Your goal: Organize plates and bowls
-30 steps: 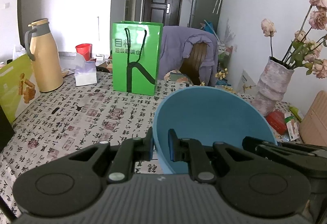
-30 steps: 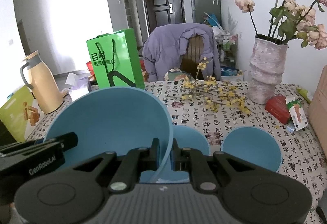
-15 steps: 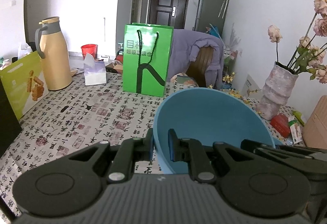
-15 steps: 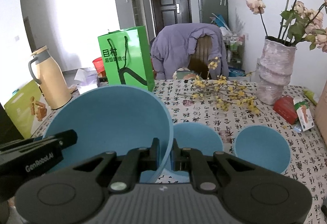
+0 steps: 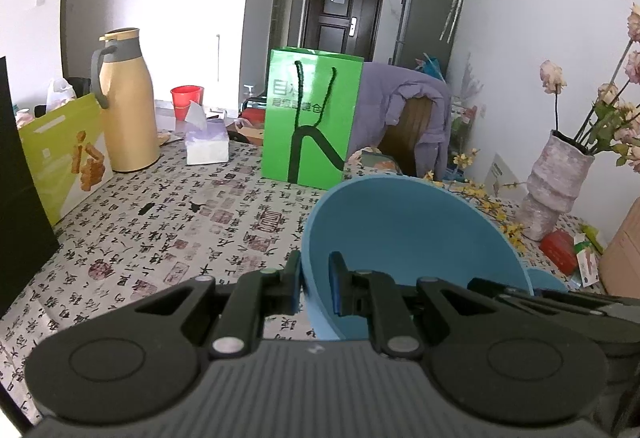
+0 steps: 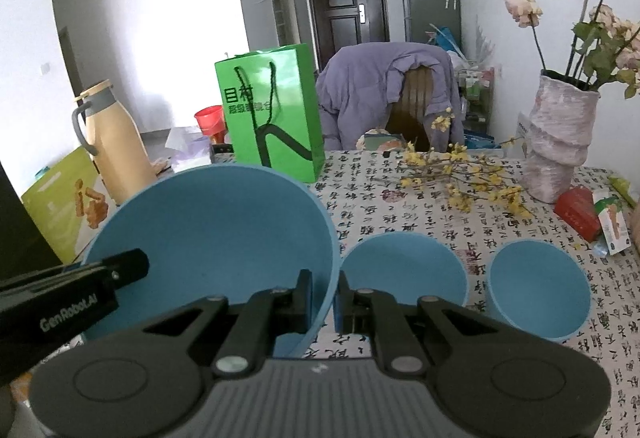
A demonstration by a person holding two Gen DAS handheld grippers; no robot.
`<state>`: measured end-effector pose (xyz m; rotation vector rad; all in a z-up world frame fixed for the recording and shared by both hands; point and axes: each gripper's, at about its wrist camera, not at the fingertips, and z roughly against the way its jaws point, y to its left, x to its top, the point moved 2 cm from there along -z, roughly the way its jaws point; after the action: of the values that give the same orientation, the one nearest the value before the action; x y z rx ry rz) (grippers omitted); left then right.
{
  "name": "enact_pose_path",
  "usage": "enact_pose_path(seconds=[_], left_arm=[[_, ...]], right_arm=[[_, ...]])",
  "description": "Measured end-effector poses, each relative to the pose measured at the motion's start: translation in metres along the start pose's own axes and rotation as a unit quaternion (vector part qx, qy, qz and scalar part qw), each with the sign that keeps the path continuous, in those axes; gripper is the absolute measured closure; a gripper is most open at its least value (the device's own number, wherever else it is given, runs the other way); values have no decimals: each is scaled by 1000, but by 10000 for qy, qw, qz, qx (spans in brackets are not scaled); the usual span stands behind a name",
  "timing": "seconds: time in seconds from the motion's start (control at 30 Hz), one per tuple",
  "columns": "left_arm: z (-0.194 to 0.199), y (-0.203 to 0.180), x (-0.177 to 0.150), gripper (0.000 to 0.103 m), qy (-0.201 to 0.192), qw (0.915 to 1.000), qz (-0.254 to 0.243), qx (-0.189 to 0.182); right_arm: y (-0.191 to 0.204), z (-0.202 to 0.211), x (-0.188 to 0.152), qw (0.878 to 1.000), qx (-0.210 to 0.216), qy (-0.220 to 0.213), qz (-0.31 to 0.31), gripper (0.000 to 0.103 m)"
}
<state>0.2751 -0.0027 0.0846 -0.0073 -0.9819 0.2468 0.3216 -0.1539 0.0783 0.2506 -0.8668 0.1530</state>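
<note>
Both tools grip the big bowl (image 6: 208, 238) by opposite sides of its rim: the left tool (image 5: 314, 288) is clamped on the left wall, the right tool (image 6: 322, 296) on the right wall, with the bowl off the table (image 5: 168, 222). Two small bowls (image 6: 404, 270) (image 6: 538, 286) sit just right of it. Keep both hands level and moving together, so the rim neither twists nor slips, and clear the small bowls before lowering.

The big bowl (image 6: 208, 234) was plain blue, like the two small bowls (image 6: 404, 266) right of it. Behind it stood a bright green bag (image 6: 272, 114) with black cords. The tablecloth (image 5: 168, 222) was white with black calligraphy.
</note>
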Motion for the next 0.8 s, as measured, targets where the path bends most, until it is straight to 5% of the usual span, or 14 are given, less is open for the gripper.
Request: enact_pose_path(seconds=[0.8], left_arm=[[14, 41, -6, 89, -90, 9996, 200, 181]], right_arm=[[39, -5, -15, 9993, 360, 61, 112, 92]])
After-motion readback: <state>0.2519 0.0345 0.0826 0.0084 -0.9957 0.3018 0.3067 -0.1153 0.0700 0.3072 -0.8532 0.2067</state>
